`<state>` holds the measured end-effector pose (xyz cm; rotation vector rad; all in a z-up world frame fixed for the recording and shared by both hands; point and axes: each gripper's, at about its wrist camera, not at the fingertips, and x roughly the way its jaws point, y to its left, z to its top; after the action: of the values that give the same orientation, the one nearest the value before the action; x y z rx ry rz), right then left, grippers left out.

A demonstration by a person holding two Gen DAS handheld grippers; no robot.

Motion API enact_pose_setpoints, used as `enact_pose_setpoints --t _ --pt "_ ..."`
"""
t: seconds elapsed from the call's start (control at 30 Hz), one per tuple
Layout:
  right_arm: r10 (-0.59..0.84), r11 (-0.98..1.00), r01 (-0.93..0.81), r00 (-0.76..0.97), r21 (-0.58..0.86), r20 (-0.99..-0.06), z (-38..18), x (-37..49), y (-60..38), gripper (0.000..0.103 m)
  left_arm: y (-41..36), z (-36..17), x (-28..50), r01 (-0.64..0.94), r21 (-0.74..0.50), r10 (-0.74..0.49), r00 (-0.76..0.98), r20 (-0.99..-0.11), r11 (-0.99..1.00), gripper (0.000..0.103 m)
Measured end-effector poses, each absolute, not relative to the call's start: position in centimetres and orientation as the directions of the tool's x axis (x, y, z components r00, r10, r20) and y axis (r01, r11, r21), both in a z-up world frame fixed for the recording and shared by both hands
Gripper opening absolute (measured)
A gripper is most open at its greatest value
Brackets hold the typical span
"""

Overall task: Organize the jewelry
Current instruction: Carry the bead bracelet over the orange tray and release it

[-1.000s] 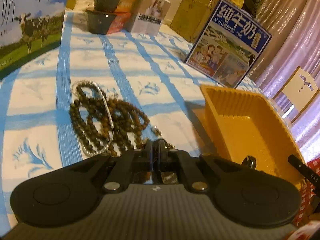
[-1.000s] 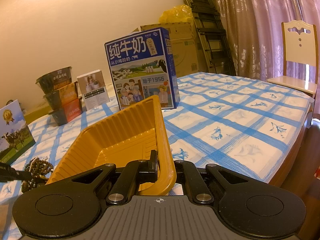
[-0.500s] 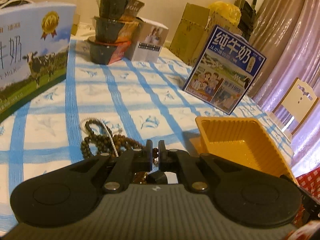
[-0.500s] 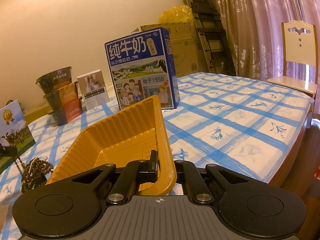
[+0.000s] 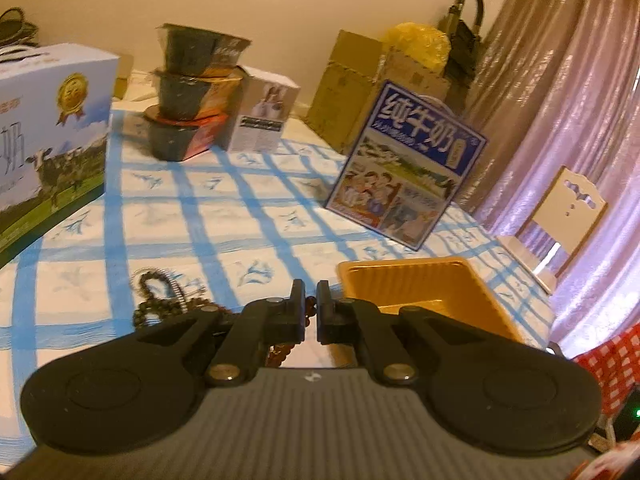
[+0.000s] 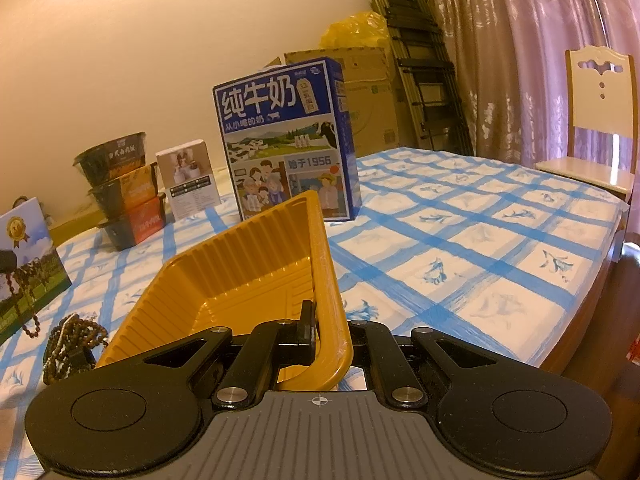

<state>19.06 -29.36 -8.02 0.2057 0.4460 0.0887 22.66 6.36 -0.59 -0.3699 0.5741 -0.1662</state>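
Left gripper (image 5: 311, 300): fingers nearly closed, a narrow gap showing between the tips; a strand of brown beads (image 5: 280, 350) passes under the left finger and hangs below it, so the grip appears to be on the bead necklace (image 5: 168, 304), though the contact point itself is hidden behind the fingers. In the right wrist view the same strand (image 6: 16, 292) hangs down from a dark object at the far left edge, raised above the cloth, while the rest of the necklace lies heaped on the table just left of the tray, with a silver chain (image 5: 176, 288) looped among the beads. Right gripper (image 6: 330, 322): fingers clamped on the near right wall of the orange tray (image 6: 240, 280), one finger inside the wall and one outside. Tray is tilted, its right side lifted, ribbed interior facing left toward the bead heap; nothing visible inside it. In the left wrist view the tray (image 5: 420, 284) sits just right of the left gripper. Both rest on the table covered by a blue-checked white cloth (image 6: 460, 240). Behind the tray stands a blue milk carton box (image 6: 284, 140), upright. Further left, a small white box (image 6: 188, 180) and a stack of three dark instant-noodle bowls (image 6: 120, 192). A larger milk box with a cow print (image 5: 48, 128) stands at the far left. Beyond the table: cardboard boxes (image 6: 360, 88), a folded ladder (image 6: 424, 72), curtains (image 6: 520, 40), a white chair (image 6: 596, 120).
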Motion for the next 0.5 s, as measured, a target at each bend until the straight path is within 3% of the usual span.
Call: enact_pose_setpoints --t 0.5 --pt "0.127 0.979 -0.045 0.9 0.201 -0.417 -7.5 18.9 -29.0 0.005 -0.3 0.9 21.8 0.224 -0.429 -0.428 0.773 -0.468 0.875 0.004"
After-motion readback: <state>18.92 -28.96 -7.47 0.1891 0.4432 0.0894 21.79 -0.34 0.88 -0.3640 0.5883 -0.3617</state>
